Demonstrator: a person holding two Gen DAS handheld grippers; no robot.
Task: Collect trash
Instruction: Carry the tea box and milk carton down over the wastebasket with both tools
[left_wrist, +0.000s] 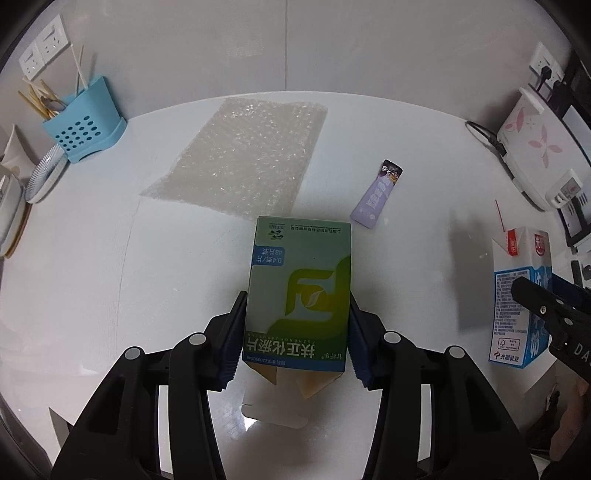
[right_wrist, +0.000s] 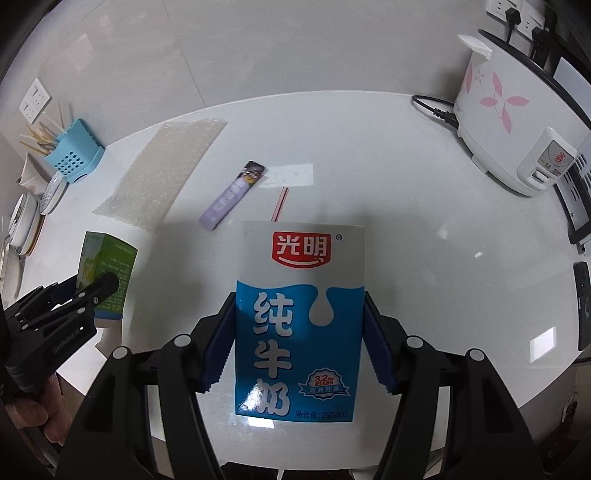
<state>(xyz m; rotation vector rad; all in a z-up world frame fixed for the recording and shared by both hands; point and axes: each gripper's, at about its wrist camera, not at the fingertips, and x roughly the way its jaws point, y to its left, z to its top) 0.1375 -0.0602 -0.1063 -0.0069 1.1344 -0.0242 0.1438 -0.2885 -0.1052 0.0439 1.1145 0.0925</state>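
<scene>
My left gripper (left_wrist: 297, 332) is clamped on a green medicine box (left_wrist: 301, 291): both blue pads press its long sides. The box's near end is open, its brown flaps hanging below the pads. It is held above the white countertop (left_wrist: 110, 258).

My right gripper (right_wrist: 299, 343) grips a blue-and-white milk carton (right_wrist: 299, 314) the same way, a pad on each side and the printed front facing up. A red-striped straw (right_wrist: 279, 204) pokes out past the carton's far edge.

Landmark: the sheet of bubble wrap (left_wrist: 243, 155), lying flat on the countertop.
- The green medicine box sits just in front of the wrap's near edge, in my left grip.
- A purple sachet (left_wrist: 376, 194) lies on the counter to the wrap's right, apart from it.
- A blue utensil holder (left_wrist: 86, 127) with chopsticks stands left of the wrap, against the wall.
- A rice cooker (right_wrist: 517, 122) with a pink flower print stands far right of the wrap, plugged in.
- From the left wrist, the milk carton shows at the right edge, well apart from the wrap.
</scene>
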